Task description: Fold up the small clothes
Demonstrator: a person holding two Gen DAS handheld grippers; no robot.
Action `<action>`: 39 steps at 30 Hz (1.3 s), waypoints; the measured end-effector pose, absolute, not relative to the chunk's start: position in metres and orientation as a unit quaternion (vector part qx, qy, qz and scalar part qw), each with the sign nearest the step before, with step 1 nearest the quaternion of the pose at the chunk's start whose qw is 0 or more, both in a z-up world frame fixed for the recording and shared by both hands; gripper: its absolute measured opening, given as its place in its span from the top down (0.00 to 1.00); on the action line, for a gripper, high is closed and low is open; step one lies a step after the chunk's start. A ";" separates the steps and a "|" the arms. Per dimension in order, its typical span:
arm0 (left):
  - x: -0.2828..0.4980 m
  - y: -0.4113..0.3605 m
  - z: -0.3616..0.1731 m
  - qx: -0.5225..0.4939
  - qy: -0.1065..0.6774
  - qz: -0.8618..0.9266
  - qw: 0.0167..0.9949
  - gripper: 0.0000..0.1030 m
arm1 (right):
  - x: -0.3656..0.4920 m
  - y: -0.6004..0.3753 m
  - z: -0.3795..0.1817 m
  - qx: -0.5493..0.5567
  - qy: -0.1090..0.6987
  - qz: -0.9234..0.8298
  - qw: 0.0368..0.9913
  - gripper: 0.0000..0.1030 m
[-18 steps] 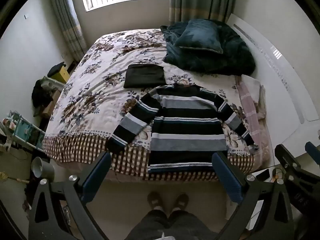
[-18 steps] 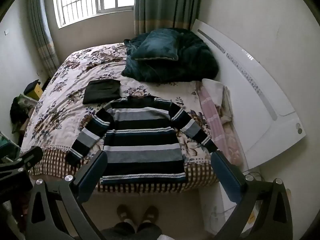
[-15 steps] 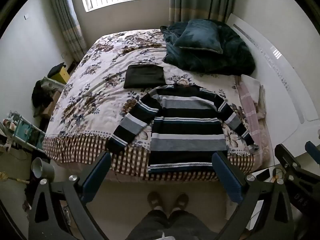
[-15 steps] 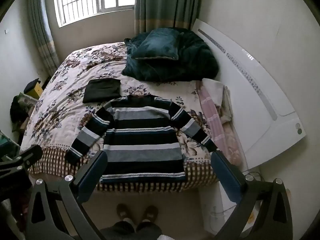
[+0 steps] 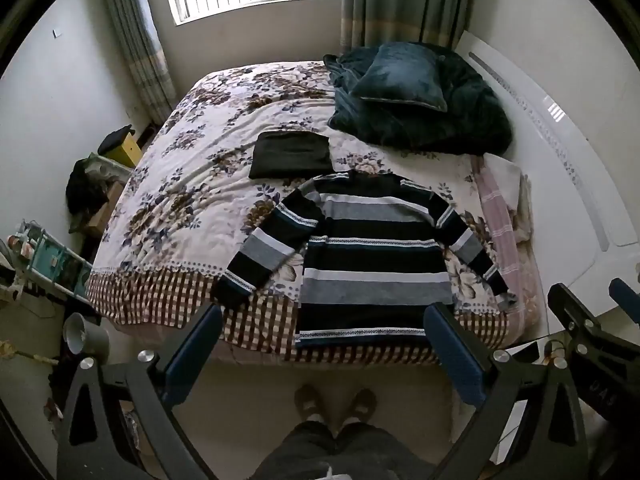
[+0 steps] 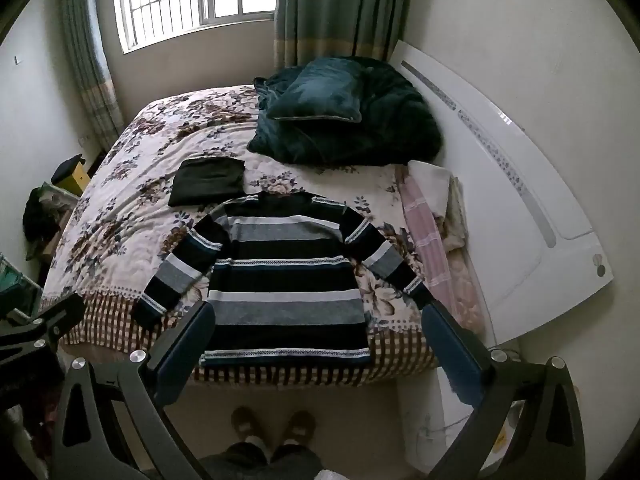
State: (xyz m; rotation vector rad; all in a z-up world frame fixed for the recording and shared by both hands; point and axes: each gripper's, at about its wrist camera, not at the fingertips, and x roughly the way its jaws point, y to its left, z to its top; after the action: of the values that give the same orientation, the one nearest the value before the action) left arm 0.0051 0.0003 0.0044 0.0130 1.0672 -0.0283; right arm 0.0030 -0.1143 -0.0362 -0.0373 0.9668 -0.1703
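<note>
Lying on bed (image 5: 192, 184): one striped sweater (image 5: 376, 256) (unfolded), one folded black garment (image 5: 291, 155).

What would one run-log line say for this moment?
stage: before first fold | striped sweater: flat on bed | left gripper: open, empty | right gripper: open, empty

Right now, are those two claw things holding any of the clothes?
No. Both the left gripper and right gripper are open and empty; the striped sweater lies flat on the bed, untouched.
</note>
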 end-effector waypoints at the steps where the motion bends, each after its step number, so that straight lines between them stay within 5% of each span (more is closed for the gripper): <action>1: 0.005 0.000 0.005 0.006 0.509 -0.013 0.861 0.00 | 0.005 -0.113 -0.037 -0.020 0.464 -0.083 0.882 0.00; 39: 0.008 -0.006 0.018 0.012 0.501 -0.004 0.866 0.00 | 0.009 -0.117 -0.029 -0.020 0.470 -0.072 0.879 0.00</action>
State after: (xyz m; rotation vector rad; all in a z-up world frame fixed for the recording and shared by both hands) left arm 0.0083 -0.0059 0.0185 0.0247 1.0489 -0.0094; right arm 0.0089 -0.1173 -0.0294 -0.0417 0.9797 -0.1506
